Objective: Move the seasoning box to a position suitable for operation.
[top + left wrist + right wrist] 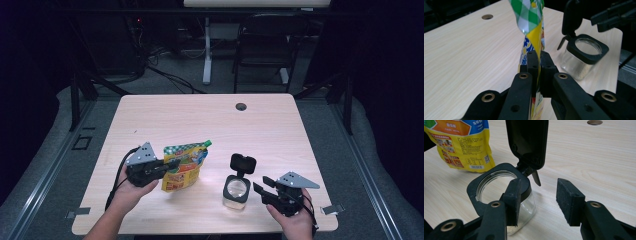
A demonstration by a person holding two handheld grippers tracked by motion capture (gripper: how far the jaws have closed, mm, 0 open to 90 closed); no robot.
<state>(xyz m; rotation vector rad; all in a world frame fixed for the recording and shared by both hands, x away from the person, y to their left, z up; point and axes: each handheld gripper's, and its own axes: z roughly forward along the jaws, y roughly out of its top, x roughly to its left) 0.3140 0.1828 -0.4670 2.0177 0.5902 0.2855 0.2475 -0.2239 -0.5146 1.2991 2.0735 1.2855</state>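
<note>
Pinching the pouch (pixel 184 167), left gripper (pixel 167 166) fingers reach sideways.

Your gripper (pixel 537 202): jaws apart, holding nothing.
Jar (pixel 499 192): glass, right by your left jaw, black lid (pixel 527 141) flipped up.
Pouch (pixel 461 143): yellow, standing behind the jar.
Table (pixel 594 157): light wood.

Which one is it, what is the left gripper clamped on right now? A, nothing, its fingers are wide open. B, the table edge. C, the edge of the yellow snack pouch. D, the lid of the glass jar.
C: in the left gripper view the left gripper has its fingers pressed shut on the thin edge of the yellow pouch, while the open jar stands apart.
</note>
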